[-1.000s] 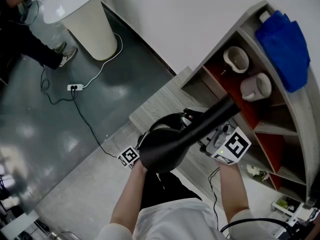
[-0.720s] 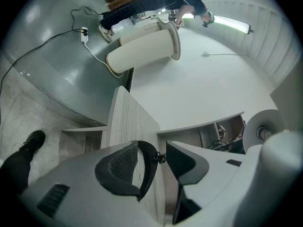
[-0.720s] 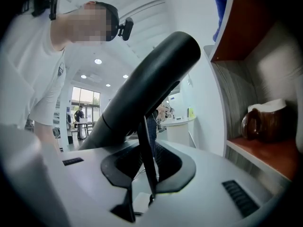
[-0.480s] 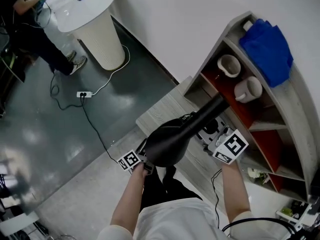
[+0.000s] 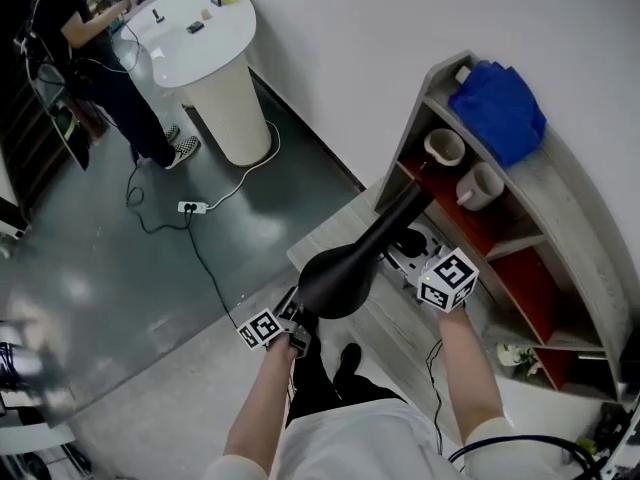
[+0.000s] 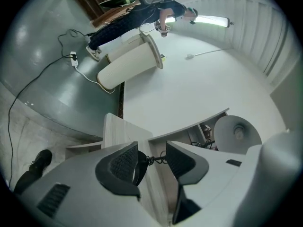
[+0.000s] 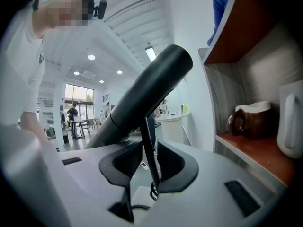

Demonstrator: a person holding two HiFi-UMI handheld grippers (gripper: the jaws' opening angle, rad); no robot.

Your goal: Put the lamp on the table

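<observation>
Lower than a second ago, the black metal lamp with cone shade leans over the low grey wooden table. Right gripper is opening around its thin black cord; left gripper stands spread, empty. The lamp seems stiff and top-heavy, so the thick stem is the better hold.

You are facing a shelf unit: a blue cloth is lying on top, two mugs sitting inside.

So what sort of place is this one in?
Probably an office or lab: grey floor with a power strip, a round white table where a person works, a shelf unit holding mugs.
</observation>
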